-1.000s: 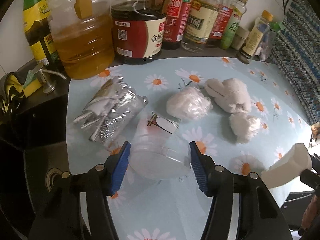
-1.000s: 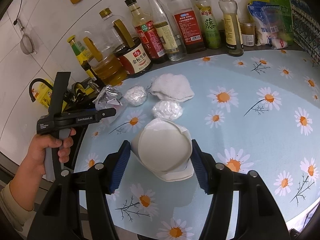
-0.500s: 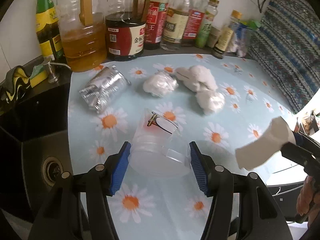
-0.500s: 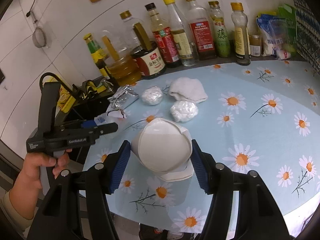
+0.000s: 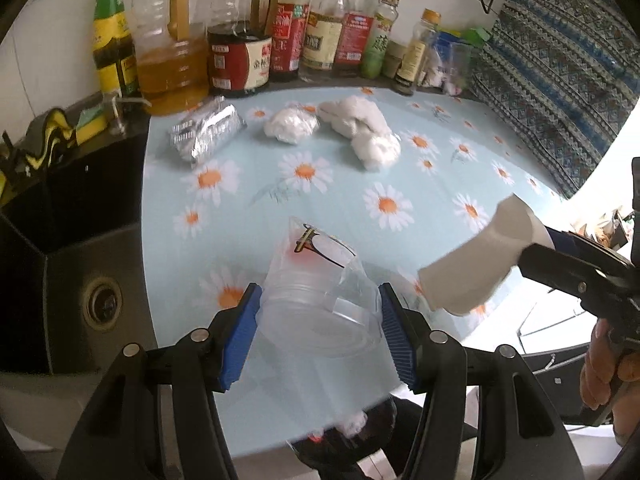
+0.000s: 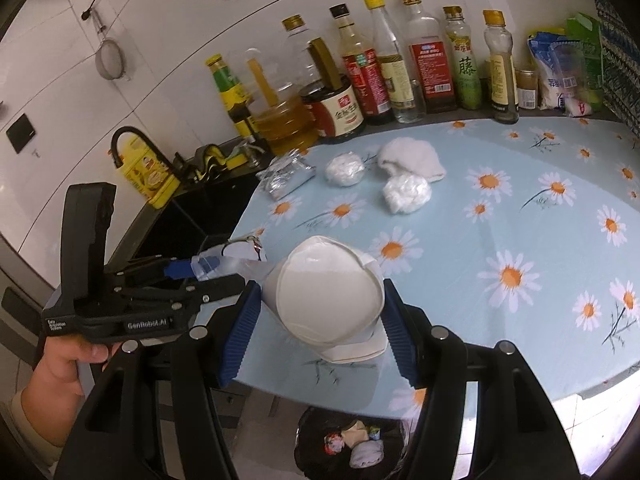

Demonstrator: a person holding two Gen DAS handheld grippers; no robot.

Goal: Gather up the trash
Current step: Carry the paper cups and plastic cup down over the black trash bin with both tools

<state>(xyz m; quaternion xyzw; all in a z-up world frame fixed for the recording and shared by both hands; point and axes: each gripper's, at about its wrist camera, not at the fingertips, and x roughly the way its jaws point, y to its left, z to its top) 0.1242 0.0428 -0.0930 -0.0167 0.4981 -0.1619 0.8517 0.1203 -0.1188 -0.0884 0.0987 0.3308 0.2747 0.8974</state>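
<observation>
Two pieces of trash are held off the table at its near edge. A clear plastic cup (image 5: 320, 304) with a red and black print is clamped between the blue pads of the left gripper (image 5: 318, 334), its open mouth turned toward the camera. A crumpled white paper cup (image 6: 326, 300) is pinched between the pads of the right gripper (image 6: 320, 330); in the left wrist view the same paper cup is seen at the right, with fingers of the right hand (image 5: 608, 364) wrapped round the gripper handle. The left hand (image 6: 66, 364) is seen gripping its handle in the right wrist view.

Below the table edge, a dark trash bin (image 6: 348, 440) is seen, with several scraps already lying in it.

Farther back on the daisy-print tablecloth (image 5: 400, 184), a crushed silver foil wrapper (image 5: 206, 132), two wads of white plastic (image 5: 290, 126) and a white cloth (image 5: 356, 114) are left lying, the cloth touching the nearer wad. Behind them, a row of oil and sauce bottles (image 5: 280, 36) is lined up against the tiled wall. A dark sink (image 5: 80, 248) is set to the left of the table.
</observation>
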